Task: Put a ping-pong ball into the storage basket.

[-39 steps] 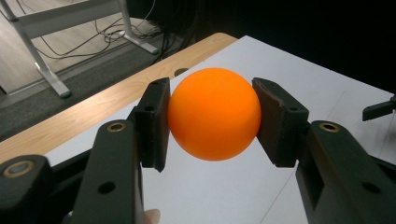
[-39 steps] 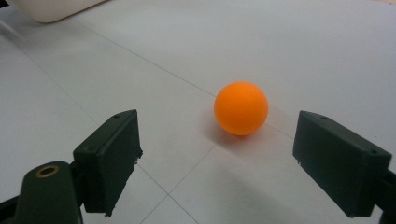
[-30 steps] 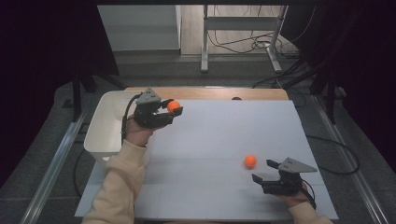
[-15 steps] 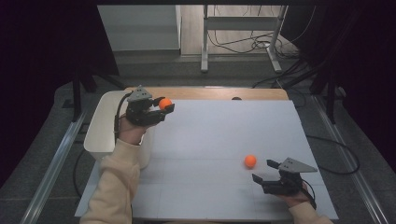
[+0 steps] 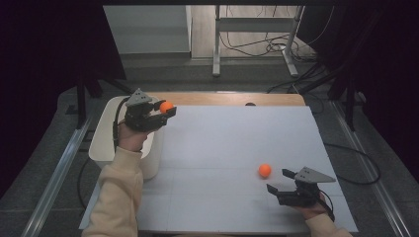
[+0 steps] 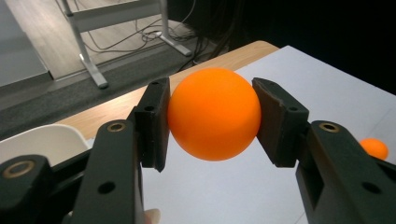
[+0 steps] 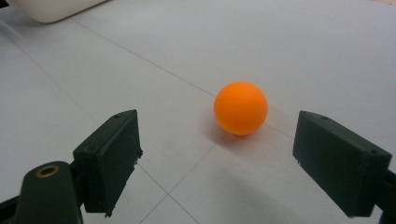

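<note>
My left gripper [image 5: 167, 109] is shut on an orange ball [image 5: 166, 106], held in the air over the right rim of the white bin [image 5: 101, 140]. Its own view shows both pads pressing the orange ball [image 6: 214, 113] from either side. A second orange ball [image 5: 265, 170] lies on the white table sheet [image 5: 237, 143] at the right. My right gripper [image 5: 279, 181] rests low on the sheet just behind that ball, jaws open. In the right gripper view the ball [image 7: 241, 108] sits a little beyond the open gripper [image 7: 233, 156], between the lines of the two jaws.
The white bin stands at the table's left edge. A strip of wooden tabletop [image 5: 232, 98] shows behind the sheet. Beyond it are a metal table frame [image 5: 252, 44] and loose cables [image 5: 262, 47] on the floor. Dark curtains close both sides.
My left gripper has carried its ball leftward, from over the sheet's far left corner to above the bin's right rim. The right gripper and the ball on the sheet have stayed put.
</note>
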Demonstrator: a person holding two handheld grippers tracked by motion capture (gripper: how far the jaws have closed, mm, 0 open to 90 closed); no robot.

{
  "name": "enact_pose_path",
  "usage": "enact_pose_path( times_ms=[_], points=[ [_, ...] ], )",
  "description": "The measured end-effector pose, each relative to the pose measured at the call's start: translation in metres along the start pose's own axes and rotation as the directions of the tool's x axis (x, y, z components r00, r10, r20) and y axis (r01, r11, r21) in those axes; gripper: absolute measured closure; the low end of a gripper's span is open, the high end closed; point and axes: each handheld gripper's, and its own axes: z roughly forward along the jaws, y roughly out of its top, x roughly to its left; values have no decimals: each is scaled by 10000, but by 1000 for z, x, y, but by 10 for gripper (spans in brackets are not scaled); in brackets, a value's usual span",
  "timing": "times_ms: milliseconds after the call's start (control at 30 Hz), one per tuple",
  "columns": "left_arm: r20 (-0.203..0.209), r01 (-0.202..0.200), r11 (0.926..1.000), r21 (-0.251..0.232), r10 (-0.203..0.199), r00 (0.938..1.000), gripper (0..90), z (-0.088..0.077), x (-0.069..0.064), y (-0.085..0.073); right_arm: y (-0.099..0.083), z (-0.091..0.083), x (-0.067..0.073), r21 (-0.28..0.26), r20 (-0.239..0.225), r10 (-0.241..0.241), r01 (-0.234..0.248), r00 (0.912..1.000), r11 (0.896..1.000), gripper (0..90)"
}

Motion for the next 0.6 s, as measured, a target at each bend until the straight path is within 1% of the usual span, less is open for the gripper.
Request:
enact_pose_path(
  times_ms=[200, 267, 400, 600],
  points=[
    [-191, 129, 9999, 33, -129, 9997, 498, -1, 6, -2, 0, 0, -1, -37, -11, 26, -26, 10000, 10000, 154],
    [-374, 113, 9999, 81, -110, 9992, 498, -2, 8, -2, 0, 0, 0, -4, 10, 0, 0, 10000, 10000, 154],
    [-590, 142, 9999, 80, -137, 9982, 498, -6, 12, -3, 0, 0, 0, -31, 4, 22, -22, 10000, 10000, 154],
    [-749, 316, 9995, 52, -311, 9967, 498, -8, 18, -5, 0, 0, 0, -28, -5, 19, -19, 10000, 10000, 155]
  ],
)
